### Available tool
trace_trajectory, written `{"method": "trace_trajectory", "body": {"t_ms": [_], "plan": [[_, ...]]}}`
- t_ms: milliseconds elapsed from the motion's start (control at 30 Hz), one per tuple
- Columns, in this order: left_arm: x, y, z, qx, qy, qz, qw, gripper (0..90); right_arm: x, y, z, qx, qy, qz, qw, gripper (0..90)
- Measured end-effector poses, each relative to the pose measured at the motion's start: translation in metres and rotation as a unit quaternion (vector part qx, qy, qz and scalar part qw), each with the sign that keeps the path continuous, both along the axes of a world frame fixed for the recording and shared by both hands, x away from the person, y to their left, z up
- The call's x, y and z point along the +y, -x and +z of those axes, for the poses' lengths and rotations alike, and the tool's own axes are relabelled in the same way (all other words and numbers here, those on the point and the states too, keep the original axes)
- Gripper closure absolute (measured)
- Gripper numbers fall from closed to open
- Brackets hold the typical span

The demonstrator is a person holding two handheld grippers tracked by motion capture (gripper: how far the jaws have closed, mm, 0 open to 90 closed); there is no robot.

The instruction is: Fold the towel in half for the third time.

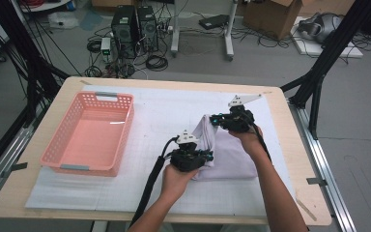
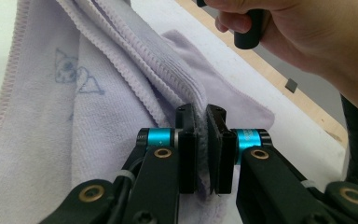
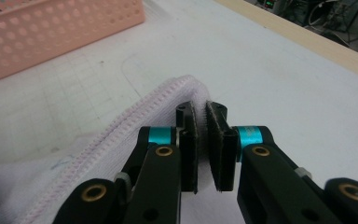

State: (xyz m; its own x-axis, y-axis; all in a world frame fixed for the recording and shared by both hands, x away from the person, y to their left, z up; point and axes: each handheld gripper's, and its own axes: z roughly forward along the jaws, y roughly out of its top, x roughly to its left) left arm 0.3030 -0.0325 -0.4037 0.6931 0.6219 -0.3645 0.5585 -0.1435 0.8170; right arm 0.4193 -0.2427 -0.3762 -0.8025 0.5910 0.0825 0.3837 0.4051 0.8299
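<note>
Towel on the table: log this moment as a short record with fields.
item: lilac towel, partly folded, small line drawing printed on it
surface: white mat on the wooden table
left gripper: shut on a stitched towel edge
right gripper: shut on a hemmed towel edge
towel state: pinched part lifted between the two grippers, rest lying on the mat
nearby: pink basket on the left of the mat, nothing seen inside

Basket [image 1: 89, 133] lies left of towel [image 1: 227, 157]; both on mat [image 1: 159, 113].
</note>
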Motion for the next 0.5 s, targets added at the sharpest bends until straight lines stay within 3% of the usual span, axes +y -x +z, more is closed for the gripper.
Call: {"method": "trace_trajectory", "body": {"t_ms": [100,233,400,500], "plan": [[-0.009,0.0,-0.003,-0.005,0.001,-0.002,1.0,81.0,-0.01,0.0,-0.005,0.005,0.001,-0.009,0.9999,83.9],[-0.014,0.003,-0.002,-0.018,0.009,-0.003,0.9998,64.3,-0.023,0.0,-0.012,0.004,0.011,-0.017,0.9998,83.9],[-0.004,0.007,0.005,-0.049,0.011,-0.002,0.9987,47.5,-0.039,0.0,-0.019,0.009,0.022,-0.036,0.9991,83.9],[0.006,0.009,0.007,-0.058,0.016,0.003,0.9982,45.1,-0.049,0.001,-0.023,0.01,0.029,-0.046,0.9985,84.0]]}}
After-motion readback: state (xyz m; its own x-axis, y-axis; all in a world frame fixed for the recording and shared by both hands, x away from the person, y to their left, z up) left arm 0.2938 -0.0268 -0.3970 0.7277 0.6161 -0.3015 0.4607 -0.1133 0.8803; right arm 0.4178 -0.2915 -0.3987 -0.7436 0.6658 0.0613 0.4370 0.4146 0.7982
